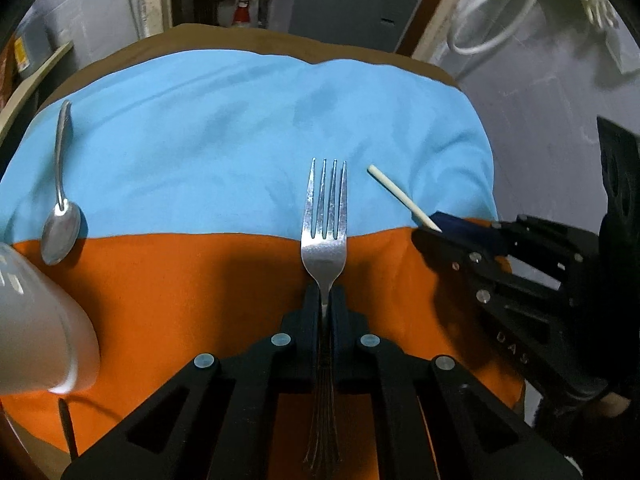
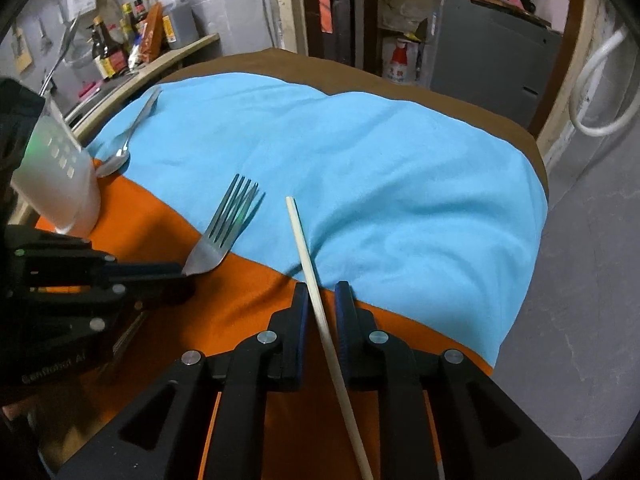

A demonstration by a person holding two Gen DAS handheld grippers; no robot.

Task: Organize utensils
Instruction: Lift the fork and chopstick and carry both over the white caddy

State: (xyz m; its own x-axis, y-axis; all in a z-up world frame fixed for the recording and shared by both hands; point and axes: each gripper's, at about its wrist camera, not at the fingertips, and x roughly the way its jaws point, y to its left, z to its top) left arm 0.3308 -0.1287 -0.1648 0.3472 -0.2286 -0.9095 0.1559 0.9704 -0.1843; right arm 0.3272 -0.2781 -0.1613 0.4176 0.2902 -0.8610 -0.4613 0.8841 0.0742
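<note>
My left gripper (image 1: 325, 292) is shut on the neck of a steel fork (image 1: 325, 216), tines pointing away over the blue and orange cloth. The fork also shows in the right wrist view (image 2: 224, 232), held by the left gripper (image 2: 180, 270). My right gripper (image 2: 322, 292) is open around a pale wooden chopstick (image 2: 308, 252) that lies between its fingers, touching the left one. In the left wrist view the chopstick (image 1: 400, 196) sticks out from the right gripper (image 1: 436, 228). A steel spoon (image 1: 60, 216) lies at the left, bowl toward me.
A white cup (image 1: 40, 328) stands at the near left on the orange cloth (image 1: 192, 300); it also shows in the right wrist view (image 2: 60, 184). The blue cloth (image 2: 360, 168) covers the far table. A shelf with bottles (image 2: 132, 40) is at the far left.
</note>
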